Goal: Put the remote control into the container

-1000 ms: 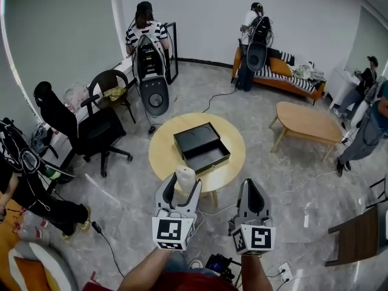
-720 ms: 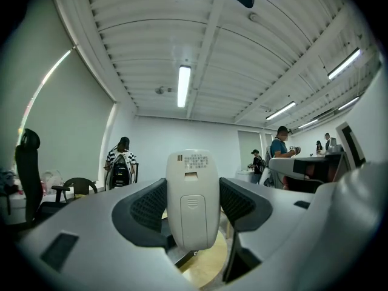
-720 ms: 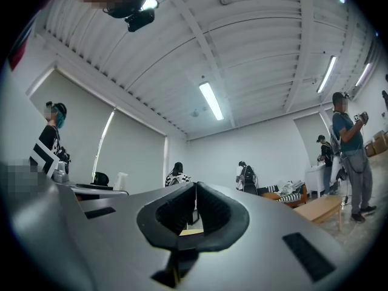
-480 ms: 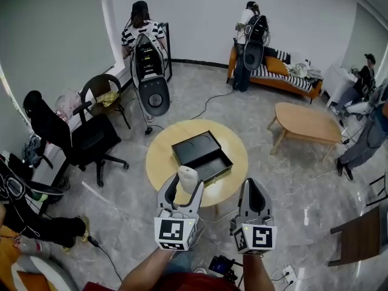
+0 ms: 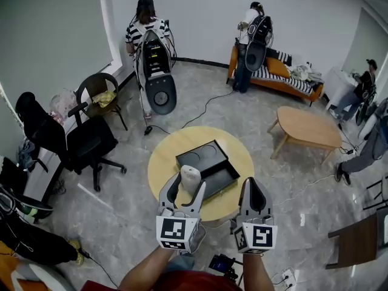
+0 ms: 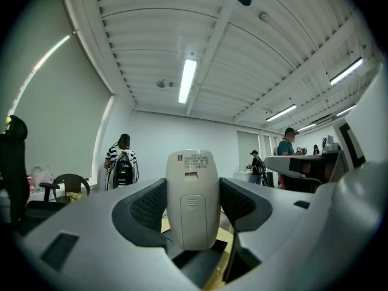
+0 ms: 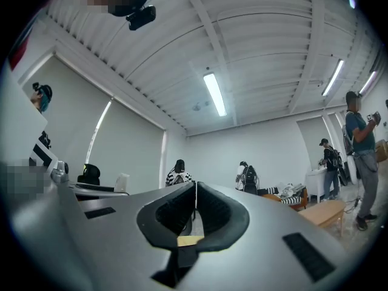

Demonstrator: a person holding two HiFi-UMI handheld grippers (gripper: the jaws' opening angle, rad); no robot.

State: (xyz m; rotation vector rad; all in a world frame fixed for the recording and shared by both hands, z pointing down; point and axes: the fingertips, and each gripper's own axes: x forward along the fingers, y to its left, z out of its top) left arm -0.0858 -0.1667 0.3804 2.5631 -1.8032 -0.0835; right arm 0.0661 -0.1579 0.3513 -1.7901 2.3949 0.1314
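The left gripper (image 5: 183,187) pinches a pale remote control (image 6: 193,199) upright between its jaws, above the near edge of a round wooden table (image 5: 162,162). On the table lies a black container (image 5: 198,153), apparently an open box. The right gripper (image 5: 252,187) hangs alongside, jaws pressed together and empty.

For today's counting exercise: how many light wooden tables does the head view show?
2: the round table bearing the black container, and the oval coffee table to its right. Others may be hidden.
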